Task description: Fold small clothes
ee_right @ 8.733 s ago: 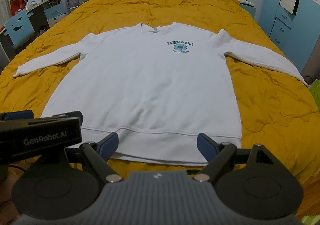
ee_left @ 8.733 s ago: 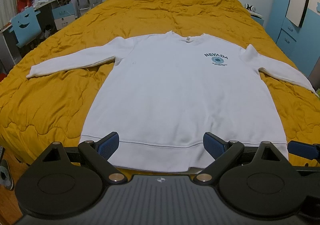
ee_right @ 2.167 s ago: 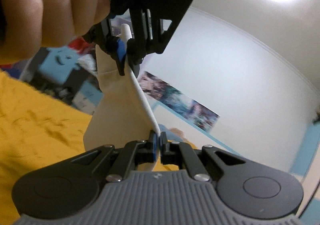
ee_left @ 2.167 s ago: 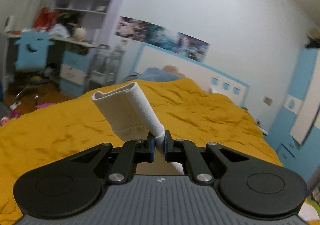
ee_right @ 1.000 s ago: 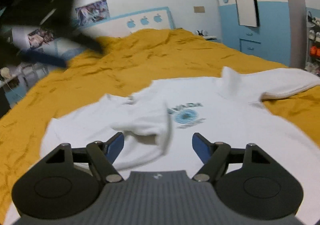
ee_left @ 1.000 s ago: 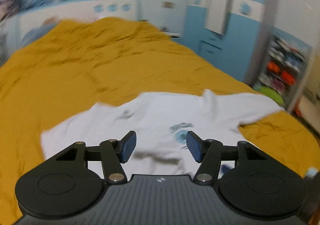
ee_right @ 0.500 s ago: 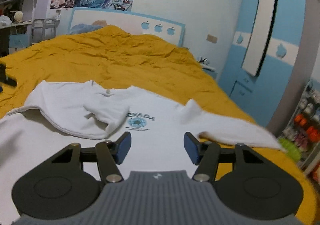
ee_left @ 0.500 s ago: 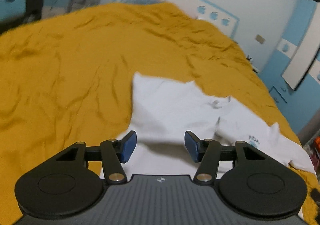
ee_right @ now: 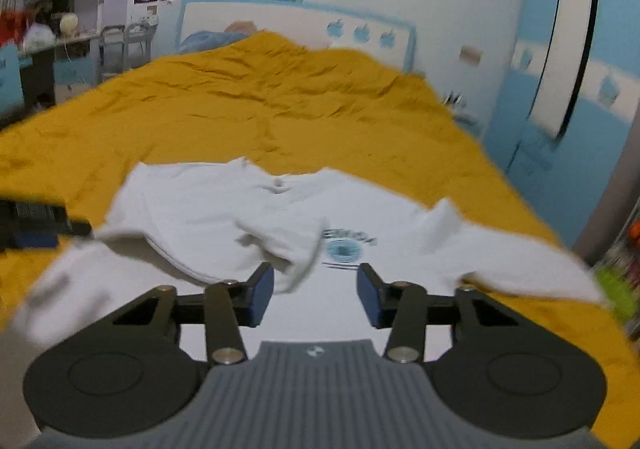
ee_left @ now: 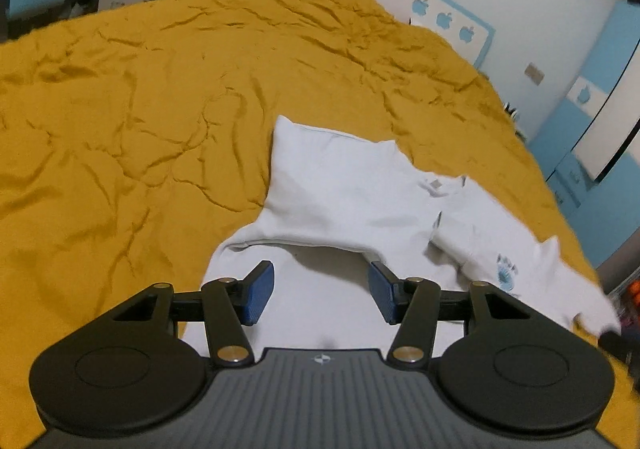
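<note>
One white sweatshirt (ee_right: 224,209), L sleeve across chest; L tongs (ee_left: 321,291) spread, R tongs (ee_right: 315,295) closing, empty.

sweatshirt (ee_right: 224,209): left sleeve now folded across chest | both tools released it (right tool (ee_right: 316,295) closing empty)

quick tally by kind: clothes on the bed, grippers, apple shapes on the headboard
white sweatshirt on the yellow bedspread: 1
grippers, left gripper and right gripper, neither pressing on cloth: 2
blue apple shapes on the headboard: 3
total: 6
</note>
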The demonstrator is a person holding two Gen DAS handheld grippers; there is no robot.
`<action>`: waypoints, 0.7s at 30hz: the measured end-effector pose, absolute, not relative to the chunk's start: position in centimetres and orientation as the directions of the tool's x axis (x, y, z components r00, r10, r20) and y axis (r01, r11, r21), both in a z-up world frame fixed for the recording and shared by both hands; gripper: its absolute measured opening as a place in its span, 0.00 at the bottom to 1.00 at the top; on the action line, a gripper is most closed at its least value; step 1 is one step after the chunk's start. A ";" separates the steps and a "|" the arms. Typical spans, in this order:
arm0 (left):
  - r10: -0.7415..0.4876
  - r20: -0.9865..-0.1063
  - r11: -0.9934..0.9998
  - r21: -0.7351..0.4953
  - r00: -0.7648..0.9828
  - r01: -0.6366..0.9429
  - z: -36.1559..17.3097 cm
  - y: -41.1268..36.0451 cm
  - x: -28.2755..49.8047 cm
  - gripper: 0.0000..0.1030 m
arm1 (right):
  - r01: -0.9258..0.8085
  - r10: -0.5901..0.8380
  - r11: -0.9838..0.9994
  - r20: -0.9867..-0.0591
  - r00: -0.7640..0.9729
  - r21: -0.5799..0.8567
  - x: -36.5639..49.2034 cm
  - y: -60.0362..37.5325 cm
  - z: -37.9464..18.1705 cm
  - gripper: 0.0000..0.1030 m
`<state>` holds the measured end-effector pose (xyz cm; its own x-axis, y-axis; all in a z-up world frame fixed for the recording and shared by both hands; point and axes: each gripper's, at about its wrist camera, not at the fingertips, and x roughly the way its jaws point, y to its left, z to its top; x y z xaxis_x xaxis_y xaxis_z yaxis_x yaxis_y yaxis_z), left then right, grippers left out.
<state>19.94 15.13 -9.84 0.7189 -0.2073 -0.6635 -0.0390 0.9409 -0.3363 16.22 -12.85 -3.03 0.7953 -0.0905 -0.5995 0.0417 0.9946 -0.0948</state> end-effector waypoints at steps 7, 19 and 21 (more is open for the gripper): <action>-0.147 -0.680 0.957 -0.283 0.718 -0.071 -10.0 14.8 18.5 0.61 | -0.100 0.149 0.989 -0.674 0.723 0.112 24.3 -13.1 -4.6 0.39; -0.220 -0.654 0.943 -0.333 0.724 -0.014 -10.2 16.5 16.4 0.61 | -0.160 -0.071 0.935 -0.611 0.789 -0.315 30.2 -11.2 -12.0 0.53; -0.214 -0.645 0.944 -0.330 0.734 -0.014 -9.8 16.7 16.0 0.61 | -0.188 -0.047 0.931 -0.616 0.787 -0.312 30.9 -11.5 -12.7 0.61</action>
